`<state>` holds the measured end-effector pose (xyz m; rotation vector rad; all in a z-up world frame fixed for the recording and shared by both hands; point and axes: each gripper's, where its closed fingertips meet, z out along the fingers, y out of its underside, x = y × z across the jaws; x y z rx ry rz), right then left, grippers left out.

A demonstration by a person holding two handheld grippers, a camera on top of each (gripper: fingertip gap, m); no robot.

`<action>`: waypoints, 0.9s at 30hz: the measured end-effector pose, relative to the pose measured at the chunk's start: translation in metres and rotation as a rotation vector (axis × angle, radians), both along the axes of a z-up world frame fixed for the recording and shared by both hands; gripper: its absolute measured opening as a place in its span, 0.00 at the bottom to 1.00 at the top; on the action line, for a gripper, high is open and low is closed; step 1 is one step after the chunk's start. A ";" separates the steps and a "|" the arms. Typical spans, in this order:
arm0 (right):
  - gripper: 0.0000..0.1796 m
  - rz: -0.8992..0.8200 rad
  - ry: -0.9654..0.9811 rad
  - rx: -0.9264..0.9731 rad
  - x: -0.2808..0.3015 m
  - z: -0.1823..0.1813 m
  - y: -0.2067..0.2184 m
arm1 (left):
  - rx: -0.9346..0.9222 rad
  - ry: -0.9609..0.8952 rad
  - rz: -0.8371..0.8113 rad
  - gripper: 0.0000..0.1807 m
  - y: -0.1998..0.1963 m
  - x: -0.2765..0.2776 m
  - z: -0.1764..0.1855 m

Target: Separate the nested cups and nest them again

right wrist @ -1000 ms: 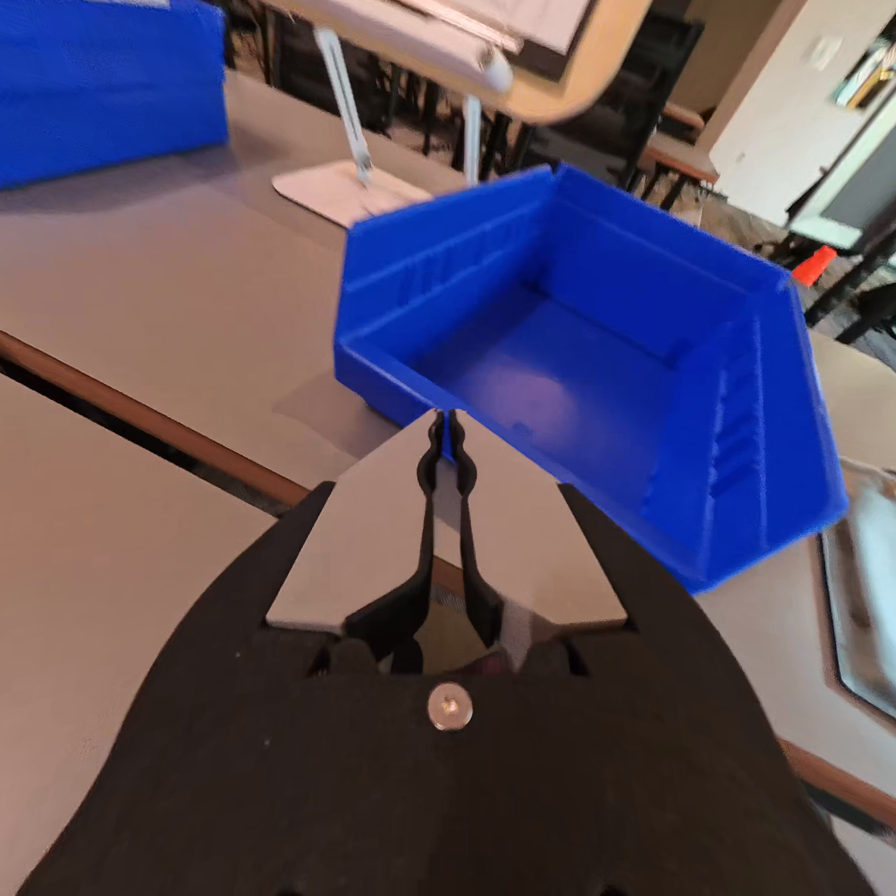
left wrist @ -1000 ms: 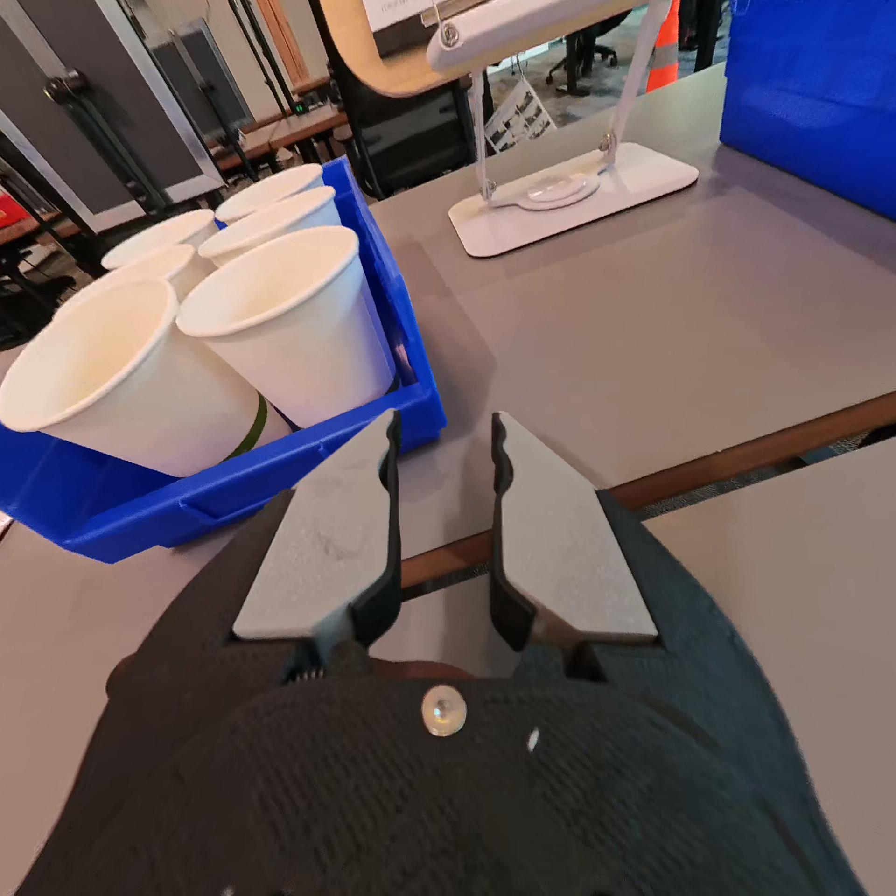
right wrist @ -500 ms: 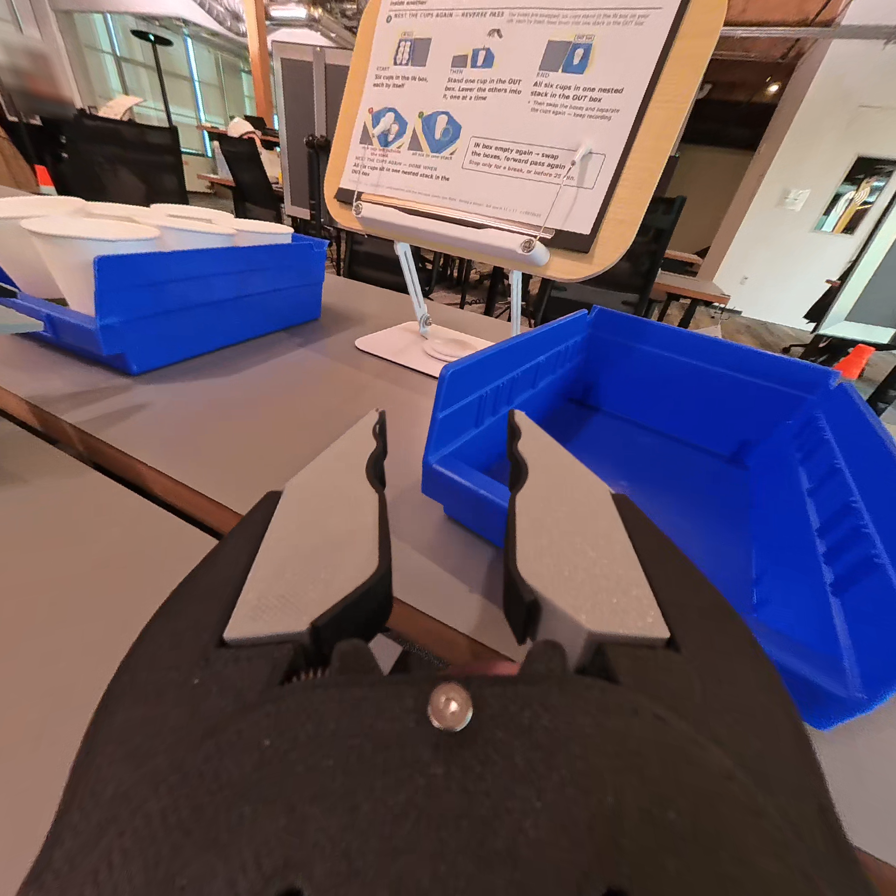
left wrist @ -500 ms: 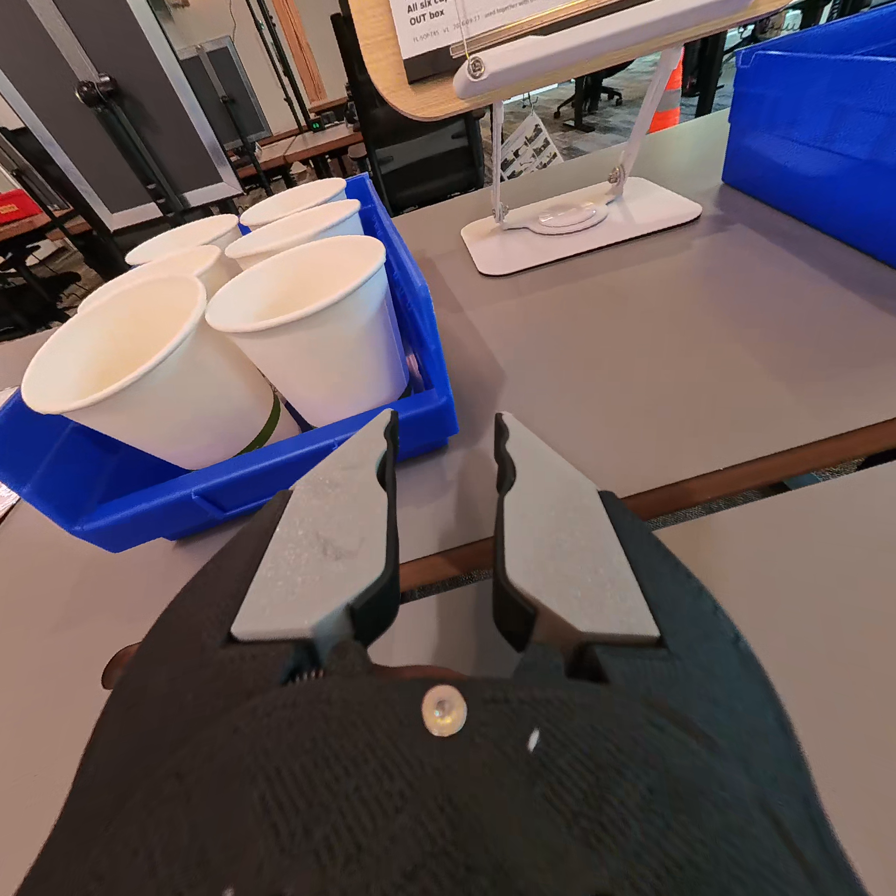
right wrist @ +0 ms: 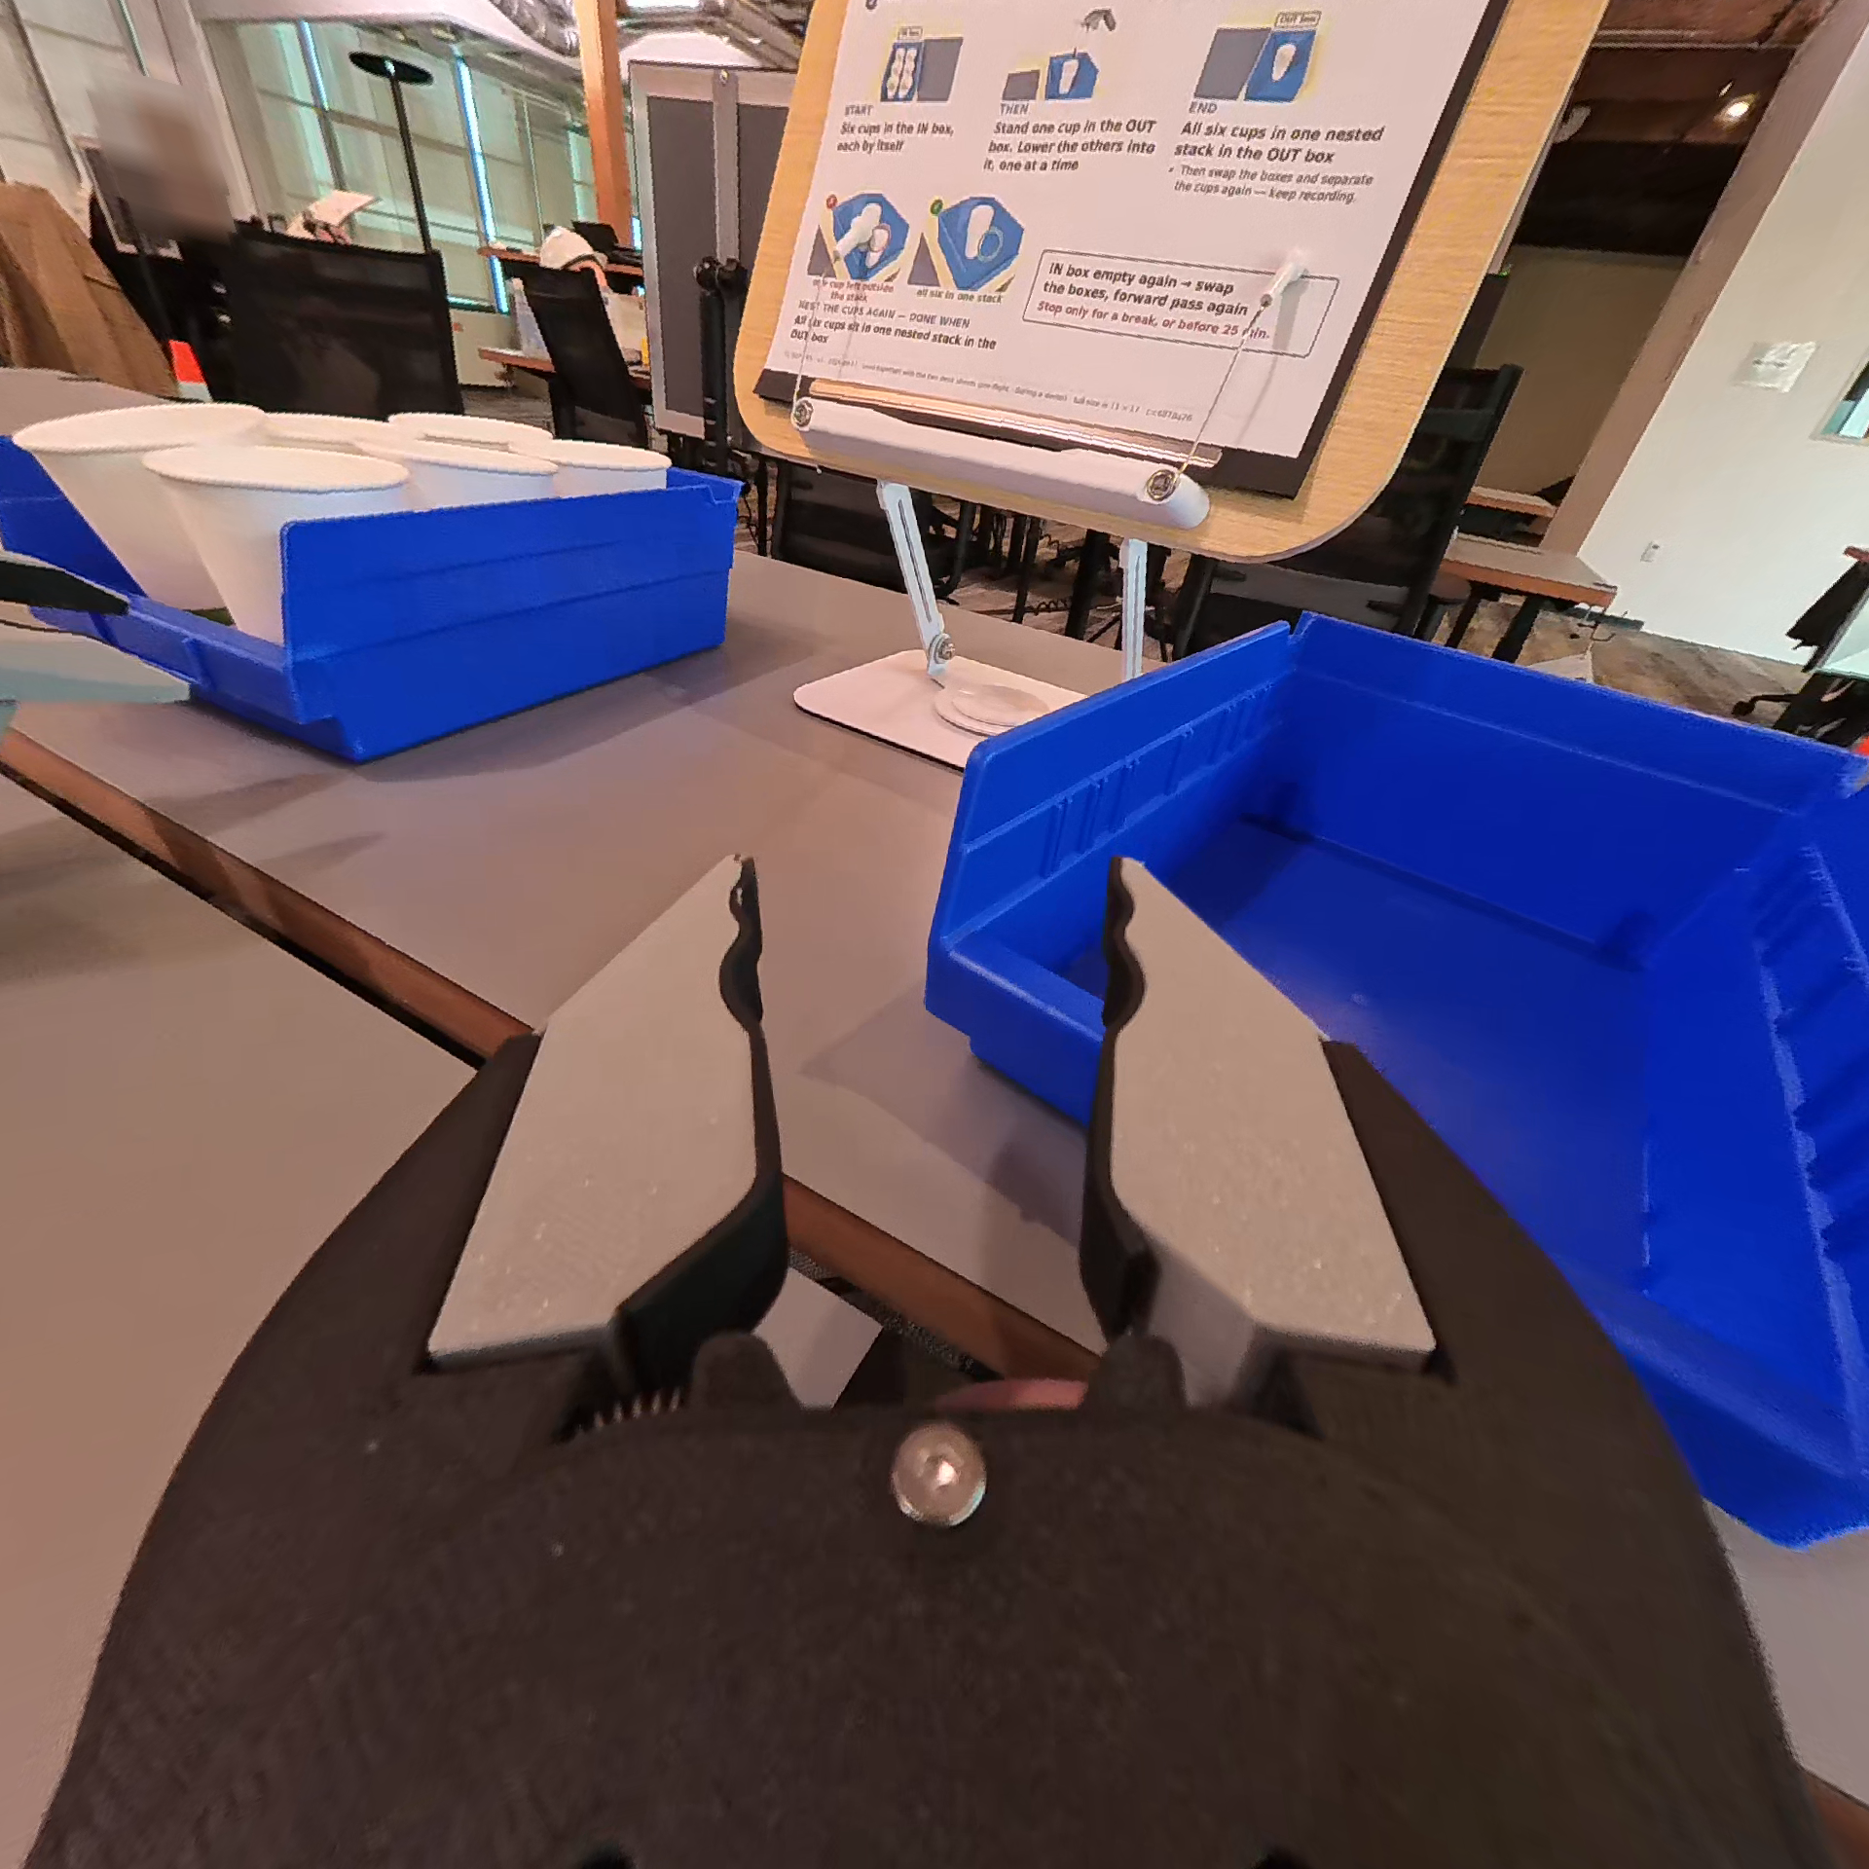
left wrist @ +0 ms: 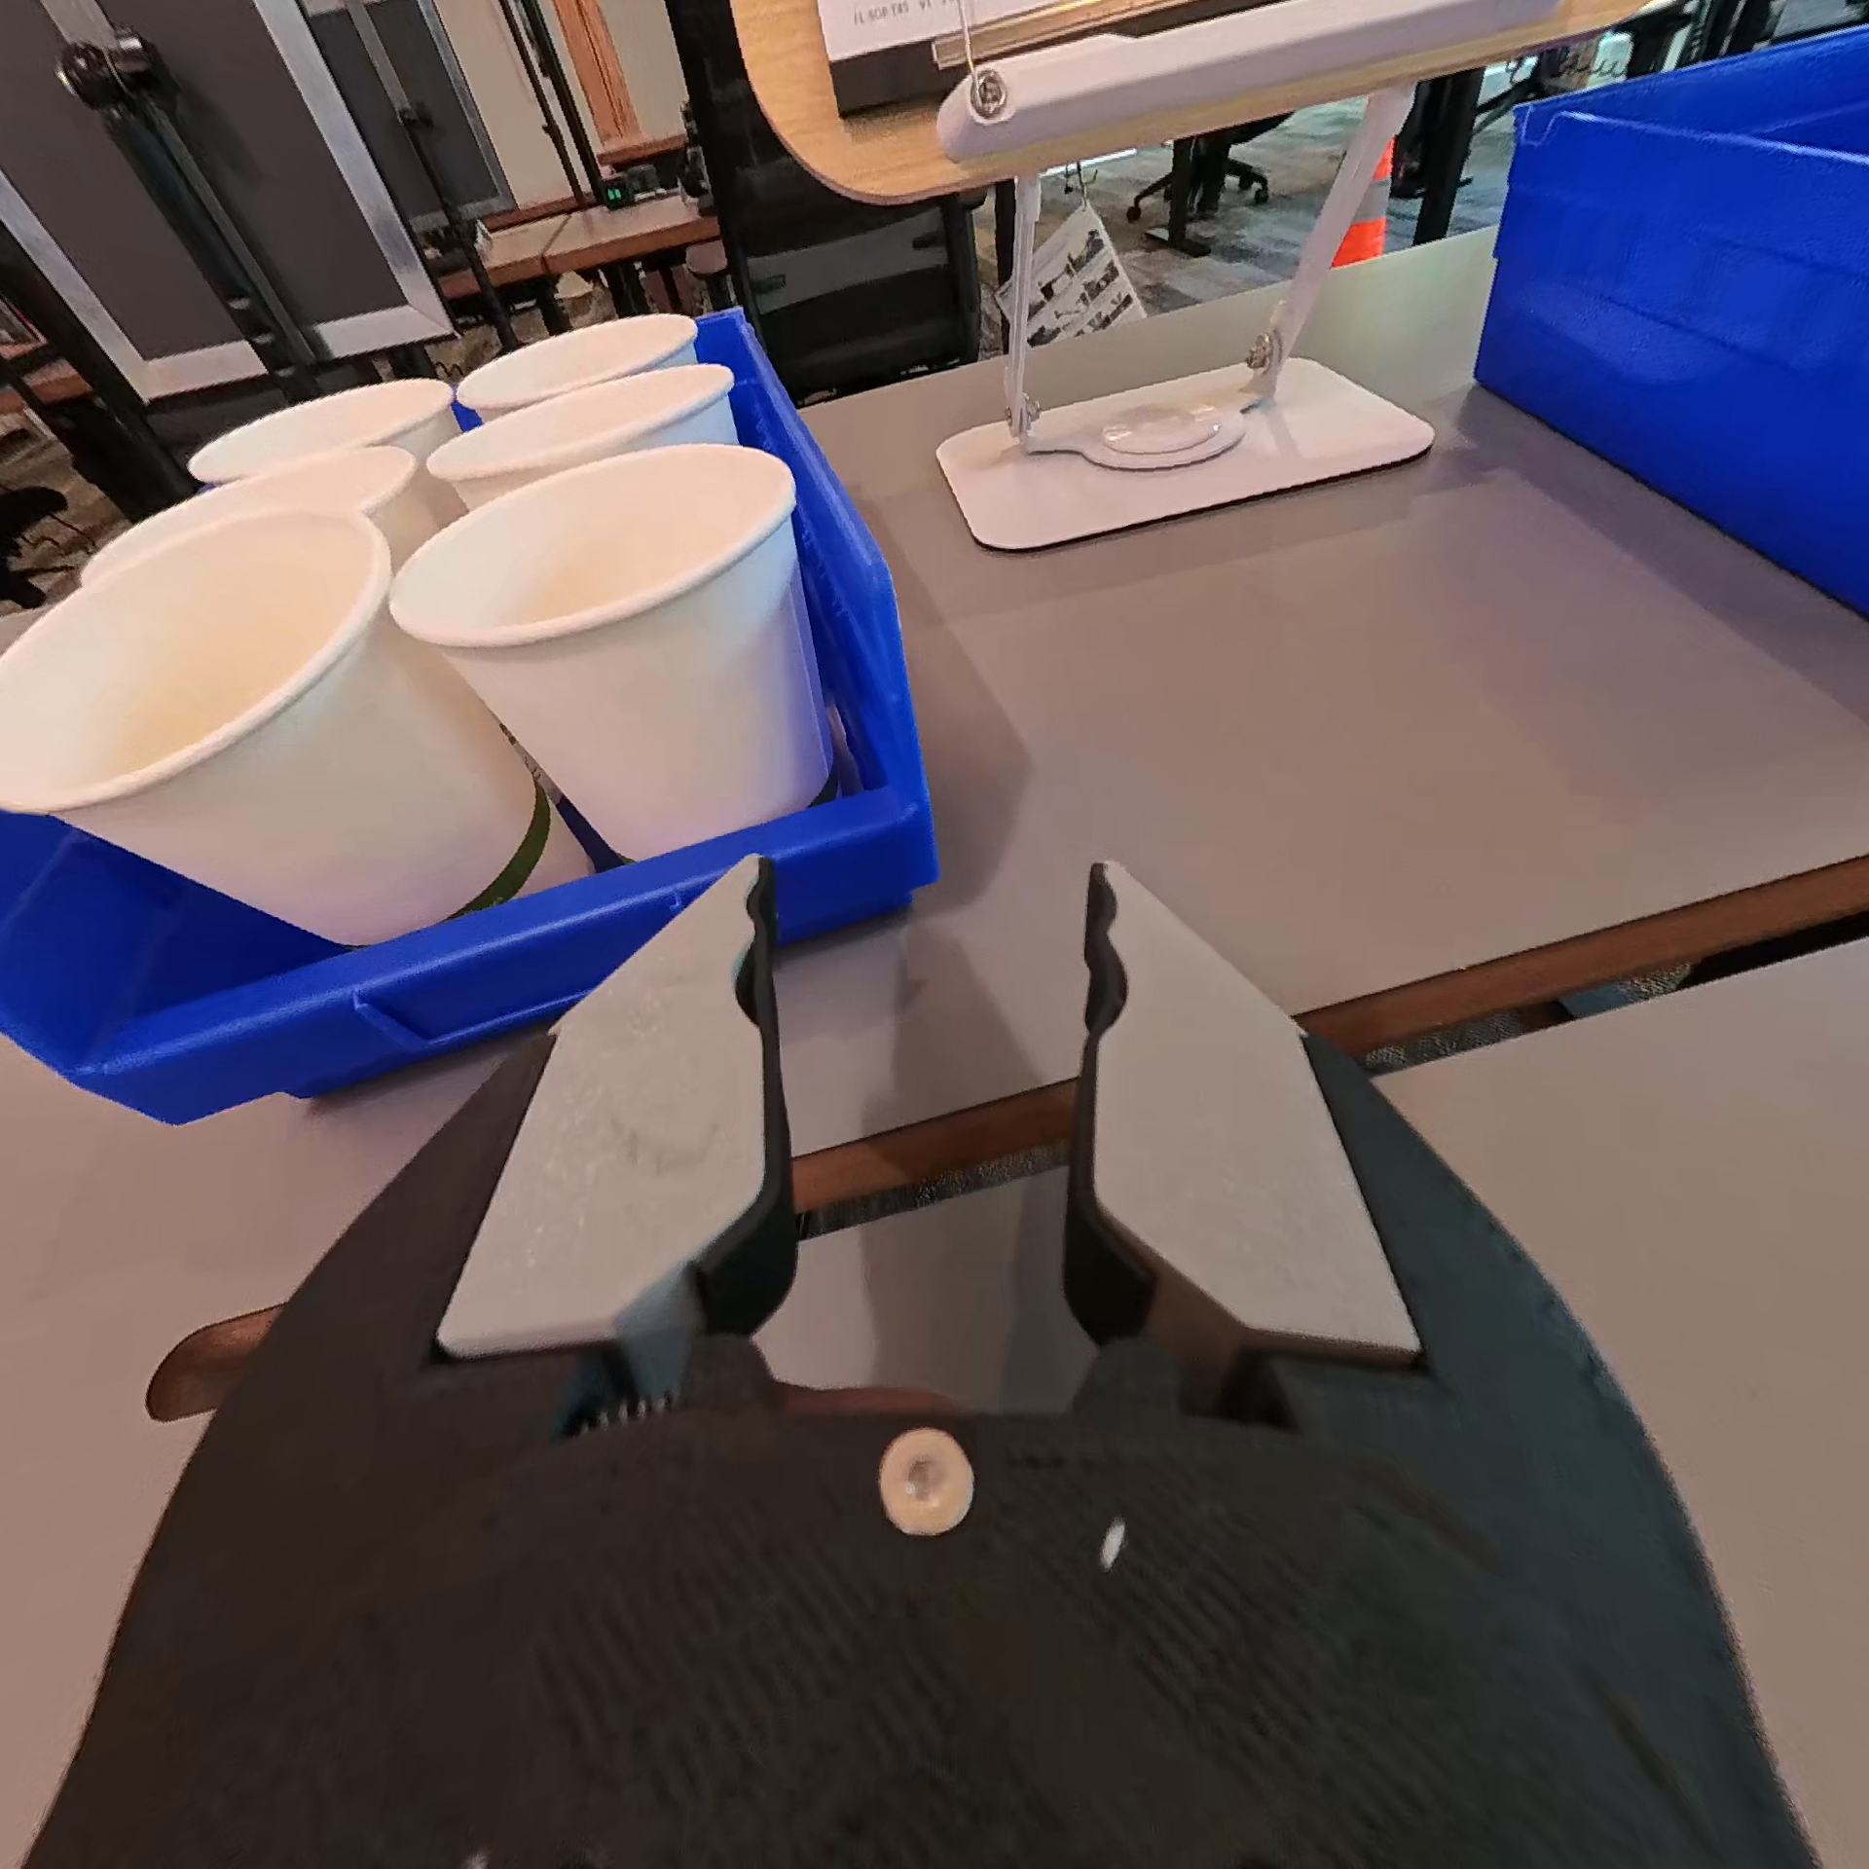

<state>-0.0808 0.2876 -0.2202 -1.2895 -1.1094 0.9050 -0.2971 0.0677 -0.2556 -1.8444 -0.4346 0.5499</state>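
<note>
Several white paper cups (left wrist: 627,647) stand separately in a blue bin (left wrist: 485,1001) at the left of the grey table; the cups (right wrist: 273,506) and the bin (right wrist: 506,617) also show in the right wrist view. My left gripper (left wrist: 925,895) is open and empty, just in front and to the right of that bin's front corner. My right gripper (right wrist: 930,880) is open and empty, in front of a second blue bin (right wrist: 1740,1163) with nothing in it. The left gripper's finger (right wrist: 81,668) shows at the left edge of the right wrist view.
A white stand (left wrist: 1183,455) with a wooden board bearing an instruction sheet (right wrist: 1102,192) stands at the back between the bins. A seam with a wooden edge (left wrist: 1517,991) runs between two tabletops. Chairs and desks fill the room behind.
My right gripper went from shut to open and tilted up from looking down into the empty bin. My left gripper opened wider and pulled back a little from the cups' bin.
</note>
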 end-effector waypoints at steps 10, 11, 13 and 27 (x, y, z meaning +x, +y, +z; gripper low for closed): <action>0.34 0.005 -0.042 0.039 -0.008 -0.004 -0.002 | 0.019 -0.005 -0.021 0.32 -0.001 0.003 0.002; 0.34 0.008 -0.043 0.039 -0.009 -0.004 -0.002 | 0.024 -0.006 -0.020 0.32 -0.001 0.003 0.003; 0.33 0.015 -0.050 0.038 -0.011 -0.005 -0.004 | 0.038 -0.009 -0.022 0.32 -0.003 0.003 0.004; 0.32 0.033 -0.014 0.013 -0.006 -0.001 -0.007 | -0.010 -0.027 -0.049 0.32 -0.001 0.008 -0.003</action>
